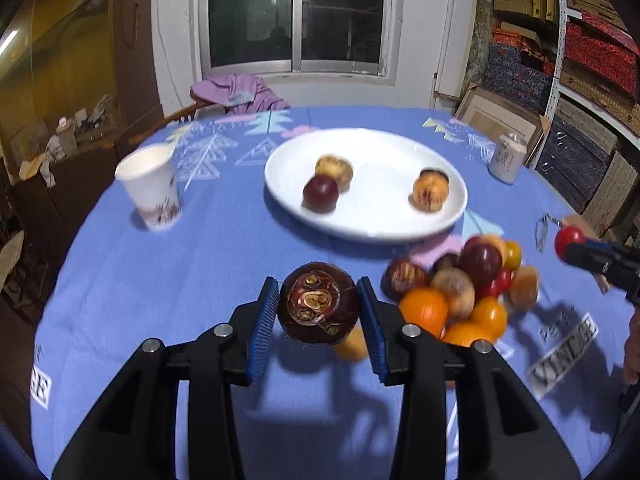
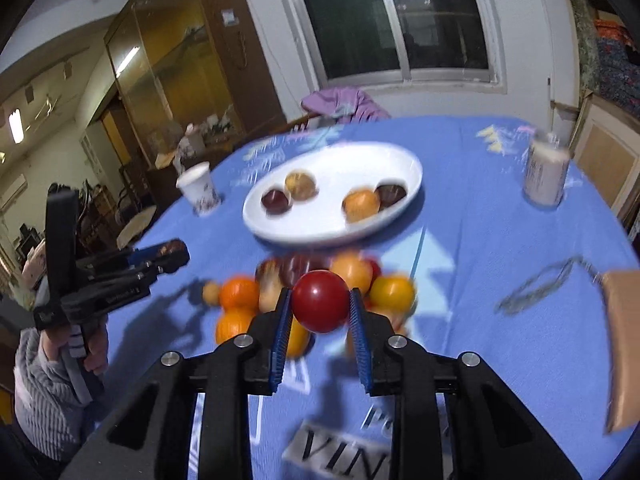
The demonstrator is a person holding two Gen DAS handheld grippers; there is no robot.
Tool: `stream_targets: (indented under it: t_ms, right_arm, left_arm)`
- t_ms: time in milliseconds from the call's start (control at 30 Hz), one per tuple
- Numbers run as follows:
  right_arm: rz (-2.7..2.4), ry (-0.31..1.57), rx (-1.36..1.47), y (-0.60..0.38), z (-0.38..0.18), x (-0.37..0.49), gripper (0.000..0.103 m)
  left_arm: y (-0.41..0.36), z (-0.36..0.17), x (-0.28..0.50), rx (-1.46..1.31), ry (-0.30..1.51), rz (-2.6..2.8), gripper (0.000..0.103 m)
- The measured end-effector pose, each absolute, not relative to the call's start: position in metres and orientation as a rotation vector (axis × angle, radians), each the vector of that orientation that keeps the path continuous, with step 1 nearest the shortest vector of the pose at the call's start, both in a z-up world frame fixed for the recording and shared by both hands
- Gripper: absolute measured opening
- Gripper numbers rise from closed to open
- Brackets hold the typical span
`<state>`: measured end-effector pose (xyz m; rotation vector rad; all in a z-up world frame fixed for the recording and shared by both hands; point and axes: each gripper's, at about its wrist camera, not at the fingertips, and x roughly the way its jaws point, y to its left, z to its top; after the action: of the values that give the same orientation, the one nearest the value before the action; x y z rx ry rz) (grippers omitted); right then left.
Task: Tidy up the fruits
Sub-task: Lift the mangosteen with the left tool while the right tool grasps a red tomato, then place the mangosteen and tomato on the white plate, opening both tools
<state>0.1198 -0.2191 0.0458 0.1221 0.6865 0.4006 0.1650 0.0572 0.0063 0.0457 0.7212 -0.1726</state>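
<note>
My left gripper [image 1: 319,304] is shut on a dark brown round fruit [image 1: 319,303] with ring marks, held above the blue tablecloth. My right gripper [image 2: 320,308] is shut on a red tomato [image 2: 320,300]; it also shows at the right edge of the left wrist view as the right gripper [image 1: 576,246] with the red tomato [image 1: 569,240]. A pile of mixed fruits [image 1: 464,292] lies on the cloth just below the grippers, seen again as the fruit pile [image 2: 240,300]. Beyond it a white plate [image 1: 384,224] carries a dark red fruit [image 1: 321,193] and two yellowish fruits.
A paper cup [image 1: 151,186] stands left of the plate and a drinks can [image 1: 507,157] at the far right. A purple cloth [image 1: 240,94] hangs over a chair behind the table. A person's hand and grey sleeve [image 2: 44,364] hold the left gripper [image 2: 168,254].
</note>
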Motion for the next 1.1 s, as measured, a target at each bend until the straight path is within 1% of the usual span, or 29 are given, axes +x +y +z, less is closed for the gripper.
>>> stream_targets:
  t_ms: [100, 200, 433, 600, 733, 767, 800, 833, 867, 900, 1000, 1067, 1100]
  right_arm:
    - [0.394, 0.664, 0.15, -0.221, 0.071, 0.152, 0.029]
    - [0.372, 0.688, 0.156, -0.213, 0.078, 0.192, 0.029]
    - [0.316, 0.841, 0.074, -0.169, 0.045, 0.289, 0.029]
    - [0.278, 0.93, 0.009, -0.147, 0.016, 0.331, 0.029]
    - [0.254, 0.987, -0.015, -0.141, -0.003, 0.348, 0.03]
    - [0.255, 0.993, -0.016, -0.141, -0.005, 0.351, 0.03]
    - [0.255, 1.003, -0.022, -0.14, -0.007, 0.353, 0.032]
    - [0.246, 0.998, -0.018, -0.141, -0.006, 0.354, 0.041]
    - [0.237, 0.981, -0.005, -0.144, -0.003, 0.353, 0.045]
    - [0.235, 0.961, 0.01, -0.147, 0.001, 0.35, 0.048]
    - [0.233, 0.909, 0.041, -0.158, 0.021, 0.335, 0.048]
    - [0.232, 0.866, 0.064, -0.169, 0.036, 0.319, 0.049]
    - [0.235, 0.833, 0.076, -0.177, 0.046, 0.305, 0.05]
  left_arm:
    - [0.042, 0.023, 0.19, 0.055, 0.698, -0.191, 0.04]
    - [0.025, 0.025, 0.217, 0.059, 0.707, -0.21, 0.04]
    - [-0.008, -0.008, 0.269, 0.108, 0.803, -0.237, 0.04]
    - [-0.013, -0.022, 0.29, 0.104, 0.837, -0.249, 0.04]
    - [-0.013, -0.03, 0.299, 0.103, 0.851, -0.253, 0.04]
    - [-0.013, -0.032, 0.3, 0.107, 0.851, -0.252, 0.041]
    - [-0.012, -0.033, 0.302, 0.105, 0.855, -0.259, 0.045]
    - [-0.011, -0.033, 0.302, 0.101, 0.853, -0.256, 0.053]
    - [-0.011, -0.033, 0.302, 0.102, 0.847, -0.248, 0.062]
    - [-0.01, -0.031, 0.301, 0.101, 0.839, -0.245, 0.064]
    - [-0.002, -0.022, 0.296, 0.063, 0.82, -0.251, 0.069]
    - [0.008, -0.01, 0.289, 0.029, 0.796, -0.235, 0.074]
    - [0.013, -0.003, 0.283, 0.016, 0.781, -0.228, 0.076]
